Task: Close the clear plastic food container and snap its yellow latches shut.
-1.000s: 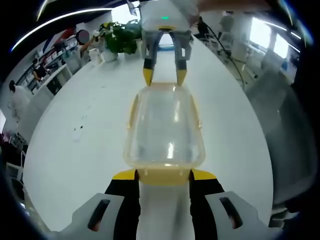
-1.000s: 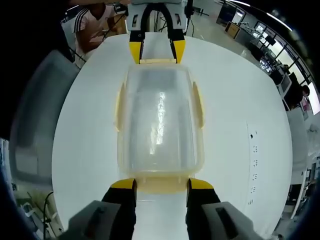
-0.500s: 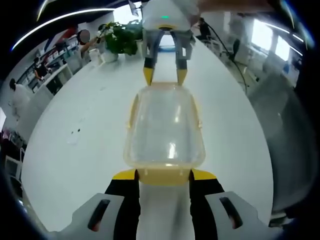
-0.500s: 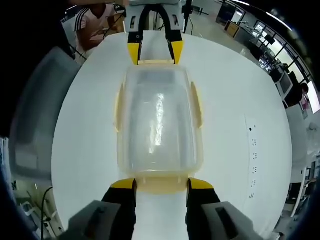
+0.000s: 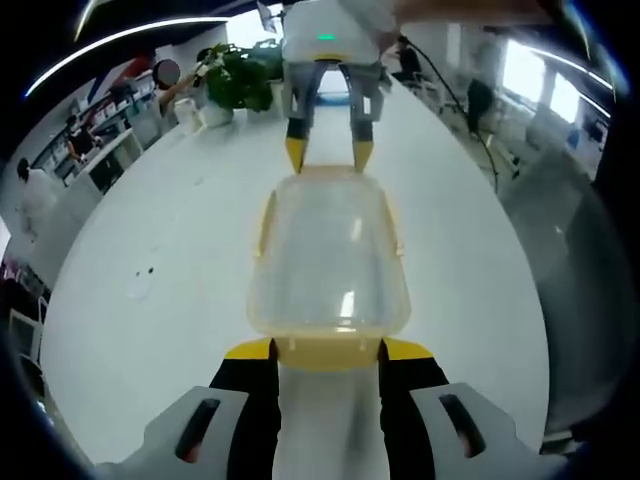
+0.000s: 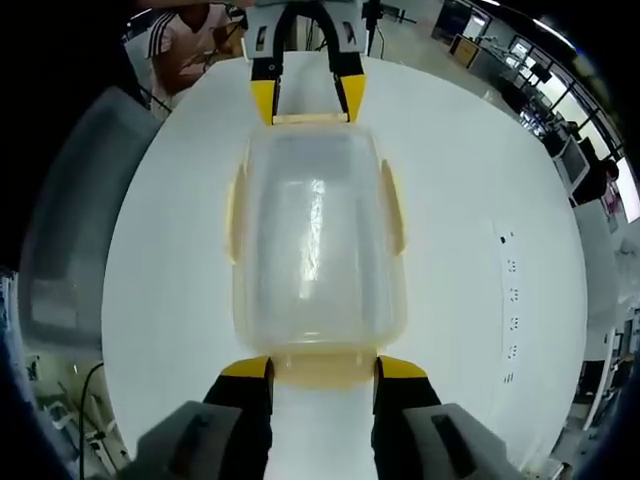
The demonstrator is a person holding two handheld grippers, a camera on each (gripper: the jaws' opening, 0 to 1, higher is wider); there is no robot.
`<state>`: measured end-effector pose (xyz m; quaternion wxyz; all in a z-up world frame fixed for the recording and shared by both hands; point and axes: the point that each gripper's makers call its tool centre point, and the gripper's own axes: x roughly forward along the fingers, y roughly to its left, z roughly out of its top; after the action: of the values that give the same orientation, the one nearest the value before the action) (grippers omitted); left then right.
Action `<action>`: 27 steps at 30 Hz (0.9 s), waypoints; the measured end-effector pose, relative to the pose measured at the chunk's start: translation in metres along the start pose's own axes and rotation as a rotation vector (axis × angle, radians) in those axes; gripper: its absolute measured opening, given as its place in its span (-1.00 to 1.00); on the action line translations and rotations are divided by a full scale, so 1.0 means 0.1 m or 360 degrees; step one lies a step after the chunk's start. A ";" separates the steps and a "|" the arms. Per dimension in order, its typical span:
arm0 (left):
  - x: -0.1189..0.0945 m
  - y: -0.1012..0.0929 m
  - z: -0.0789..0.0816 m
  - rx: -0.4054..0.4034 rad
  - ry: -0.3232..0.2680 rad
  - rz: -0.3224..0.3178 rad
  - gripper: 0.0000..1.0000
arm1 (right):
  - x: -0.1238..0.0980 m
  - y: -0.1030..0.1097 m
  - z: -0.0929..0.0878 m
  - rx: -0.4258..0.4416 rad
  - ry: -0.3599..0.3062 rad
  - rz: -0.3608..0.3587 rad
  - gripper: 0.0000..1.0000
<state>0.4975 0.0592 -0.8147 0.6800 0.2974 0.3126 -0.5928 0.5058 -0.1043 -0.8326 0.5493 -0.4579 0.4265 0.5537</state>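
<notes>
Bracing both end latches

Sitting lid-on at the middle of the round white worktop (image 5: 150,250), the clear rectangular plastic food container (image 5: 328,250) is being flanked endwise: left tool (image 5: 327,349) and right tool (image 6: 311,368), jaws spread, are each straddling a yellow end latch (image 6: 313,366), probably steadying for snapping.

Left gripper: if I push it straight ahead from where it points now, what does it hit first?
The clear container: its near yellow end latch already sits between the left gripper jaws, apparently touching. Beyond the container, the right gripper faces it from the far end.
</notes>
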 end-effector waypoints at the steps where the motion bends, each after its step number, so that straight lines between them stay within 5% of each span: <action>1: 0.01 0.00 -0.01 0.0002 0.0005 -0.0004 -0.30 | 0.00 0.01 0.00 -0.0002 0.0003 0.0002 -0.28; 27: 0.12 -0.02 -0.05 0.0013 0.0045 -0.0041 -0.29 | 0.02 0.09 -0.07 -0.0004 0.0004 0.0019 -0.27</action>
<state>0.4960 0.0549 -0.8274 0.6665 0.3046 0.3236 -0.5985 0.4971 -0.1106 -0.8359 0.5448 -0.4567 0.4293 0.5570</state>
